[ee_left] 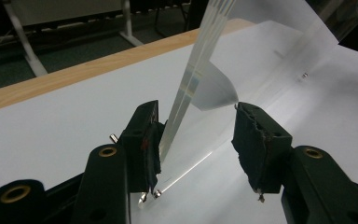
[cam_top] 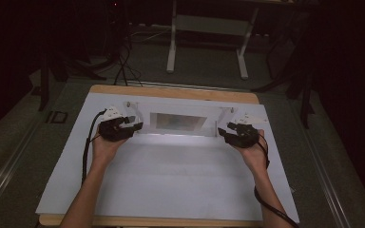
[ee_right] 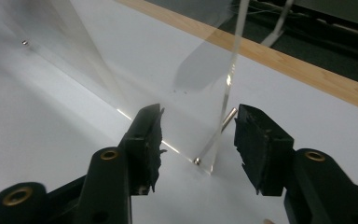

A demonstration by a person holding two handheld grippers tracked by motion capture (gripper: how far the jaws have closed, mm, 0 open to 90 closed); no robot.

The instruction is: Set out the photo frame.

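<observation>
Clear acrylic stand (cam_top: 177, 124) sits upright near the far middle of the surface (cam_top: 171, 180), a white sheet over a wood-edged top; it has a long base plate, two transparent end panels and a darker rectangular pane between them. Left end panel (ee_left: 186, 98) rises between the jaws of the left tool (ee_left: 198, 140): jaws wide, the left-hand pad just beside or perhaps grazing the panel edge, the other pad well apart from it, so no grip. Right end panel (ee_right: 226, 93) stands between the jaws of the right tool (ee_right: 198, 144): jaws wide, neither pad pressing on it; a small metal pin (ee_right: 228, 117) lies close to the panel foot and a screw head (ee_right: 196, 161) shows at the base corner. In the high view both hands bracket the stand, left tool (cam_top: 134, 124) at one end, right tool (cam_top: 224, 131) at the other. Judgement: the stand looks assembled and set in place, both ends bracketed but neither clamped; whether closing on the two panels for a lift or backing off comes next cannot be told.
</observation>
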